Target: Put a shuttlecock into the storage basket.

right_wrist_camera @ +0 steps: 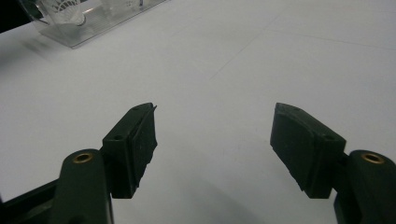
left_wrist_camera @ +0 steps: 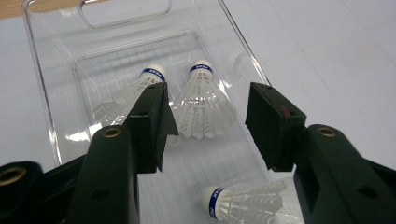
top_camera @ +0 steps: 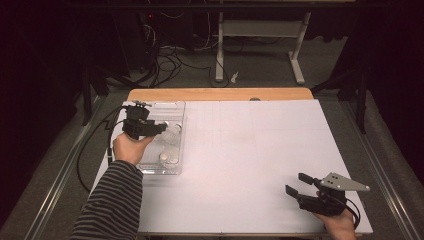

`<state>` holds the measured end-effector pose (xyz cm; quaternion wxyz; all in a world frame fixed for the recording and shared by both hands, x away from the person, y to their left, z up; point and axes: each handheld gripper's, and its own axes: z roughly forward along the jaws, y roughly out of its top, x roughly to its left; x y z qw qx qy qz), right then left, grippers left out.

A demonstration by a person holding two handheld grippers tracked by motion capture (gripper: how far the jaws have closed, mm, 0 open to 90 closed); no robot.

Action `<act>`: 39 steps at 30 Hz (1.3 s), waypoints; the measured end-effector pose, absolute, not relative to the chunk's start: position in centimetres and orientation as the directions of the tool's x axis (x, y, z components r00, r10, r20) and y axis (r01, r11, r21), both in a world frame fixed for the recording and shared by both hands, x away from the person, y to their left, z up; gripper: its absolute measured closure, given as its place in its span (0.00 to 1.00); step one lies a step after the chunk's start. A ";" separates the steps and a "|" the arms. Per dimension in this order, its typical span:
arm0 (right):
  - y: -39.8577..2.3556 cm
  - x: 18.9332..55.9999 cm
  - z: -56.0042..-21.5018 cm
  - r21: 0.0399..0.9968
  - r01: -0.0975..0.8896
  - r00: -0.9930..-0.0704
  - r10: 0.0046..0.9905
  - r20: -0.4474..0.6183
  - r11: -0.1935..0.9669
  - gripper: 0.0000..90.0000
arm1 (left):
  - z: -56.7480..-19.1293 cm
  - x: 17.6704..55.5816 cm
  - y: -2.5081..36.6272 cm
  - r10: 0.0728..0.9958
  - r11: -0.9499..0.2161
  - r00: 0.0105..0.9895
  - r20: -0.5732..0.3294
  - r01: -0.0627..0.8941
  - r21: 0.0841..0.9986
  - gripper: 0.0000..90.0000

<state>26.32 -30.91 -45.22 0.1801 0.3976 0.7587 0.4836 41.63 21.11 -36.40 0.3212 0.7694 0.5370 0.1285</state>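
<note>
Black padded jaws of the left gripper [left_wrist_camera: 205,126] stand wide apart and empty above the clear plastic rectangular tray [left_wrist_camera: 46,116], framing the middle white feathered shuttlecock with a blue-banded cork [left_wrist_camera: 201,105], which lies beside a second one [left_wrist_camera: 133,91], while a third [left_wrist_camera: 247,203] lies nearest. To take it cleanly, I would lower the pads around the cork rather than the fragile skirt. Beyond, the white paper-covered table [top_camera: 250,150] holds the right gripper [top_camera: 299,184], also open and empty; the dim room behind seems to hold cables.
</note>
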 end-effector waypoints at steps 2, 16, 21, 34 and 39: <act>-30.9 26.3 -45.2 0.877 0.429 -0.620 0.777 0.111 0.217 0.35 | -36.5 41.5 21.1 0.907 -0.223 0.395 -0.144 0.742 0.632 0.55; -30.9 26.3 -45.2 0.877 0.429 -0.619 0.778 0.110 0.217 0.35 | -36.4 40.4 21.2 0.901 -0.225 0.409 -0.146 0.727 0.648 0.55; -30.9 26.3 -45.2 0.877 0.428 -0.619 0.777 0.109 0.218 0.35 | -36.3 40.1 21.0 0.896 -0.237 0.420 -0.141 0.724 0.648 0.55; -30.9 26.3 -45.2 0.877 0.427 -0.621 0.776 0.108 0.220 0.35 | -35.8 39.2 20.2 0.884 -0.262 0.450 -0.129 0.705 0.658 0.53; -30.9 26.3 -45.2 0.877 0.428 -0.620 0.777 0.110 0.218 0.35 | -35.6 38.9 19.9 0.880 -0.267 0.458 -0.129 0.699 0.663 0.52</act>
